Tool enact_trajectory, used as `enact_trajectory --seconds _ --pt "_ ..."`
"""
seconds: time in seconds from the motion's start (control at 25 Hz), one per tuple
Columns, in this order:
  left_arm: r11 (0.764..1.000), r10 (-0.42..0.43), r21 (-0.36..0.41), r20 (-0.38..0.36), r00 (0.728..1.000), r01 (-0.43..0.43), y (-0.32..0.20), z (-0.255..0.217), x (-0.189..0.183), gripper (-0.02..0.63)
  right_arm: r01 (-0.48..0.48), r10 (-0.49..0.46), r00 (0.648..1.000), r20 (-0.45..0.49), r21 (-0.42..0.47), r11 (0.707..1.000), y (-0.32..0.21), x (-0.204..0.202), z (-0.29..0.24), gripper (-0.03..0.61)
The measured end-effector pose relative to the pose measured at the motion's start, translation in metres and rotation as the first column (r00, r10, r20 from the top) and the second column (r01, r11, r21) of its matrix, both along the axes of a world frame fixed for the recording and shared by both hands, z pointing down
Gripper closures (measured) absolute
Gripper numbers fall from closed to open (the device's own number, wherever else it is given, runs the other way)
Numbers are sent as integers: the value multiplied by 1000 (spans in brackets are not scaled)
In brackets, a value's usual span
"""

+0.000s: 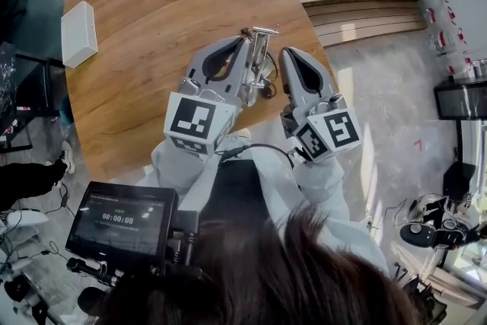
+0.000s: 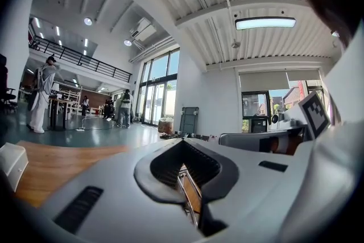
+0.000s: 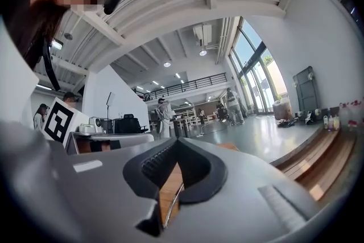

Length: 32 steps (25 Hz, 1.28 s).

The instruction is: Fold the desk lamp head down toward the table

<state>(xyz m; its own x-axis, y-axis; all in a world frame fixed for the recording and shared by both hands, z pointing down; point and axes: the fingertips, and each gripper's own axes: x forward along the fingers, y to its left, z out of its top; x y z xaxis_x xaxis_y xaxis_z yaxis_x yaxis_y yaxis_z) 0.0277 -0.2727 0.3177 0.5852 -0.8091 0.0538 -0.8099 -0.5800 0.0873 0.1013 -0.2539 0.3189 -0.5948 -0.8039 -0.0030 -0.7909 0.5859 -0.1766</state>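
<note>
Desk lamp [image 1: 261,68]: placed at the near right edge of the tabletop [image 1: 152,4], between the two tongs. Its head [image 1: 265,31] is seen as a short bar at the far end; how far it is folded cannot be made out. Left tongs [image 1: 245,43]: closed, nothing gripped. Right tongs [image 1: 287,54]: closed, nothing gripped. Both are held level, just beside the lamp. Step judged: approach, no grasp made. Next move: tongs to be opened, the lamp steadied, the head taken and lowered.

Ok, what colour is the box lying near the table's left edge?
The box is plain white; head view shows it best.
</note>
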Motion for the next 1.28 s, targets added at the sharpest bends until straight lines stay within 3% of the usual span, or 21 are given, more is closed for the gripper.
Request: enact_trajectory --seconds 0.6,1.28 --pt "1000 8 9 -3 1000 -8 4 0 4 611 30 -30 998 -53 7 1000 5 -14 -1 578" --pt "1000 -6 19 6 1000 6 0 -3 -1 611 30 -30 999 -35 -3 1000 1 -14 -1 578"
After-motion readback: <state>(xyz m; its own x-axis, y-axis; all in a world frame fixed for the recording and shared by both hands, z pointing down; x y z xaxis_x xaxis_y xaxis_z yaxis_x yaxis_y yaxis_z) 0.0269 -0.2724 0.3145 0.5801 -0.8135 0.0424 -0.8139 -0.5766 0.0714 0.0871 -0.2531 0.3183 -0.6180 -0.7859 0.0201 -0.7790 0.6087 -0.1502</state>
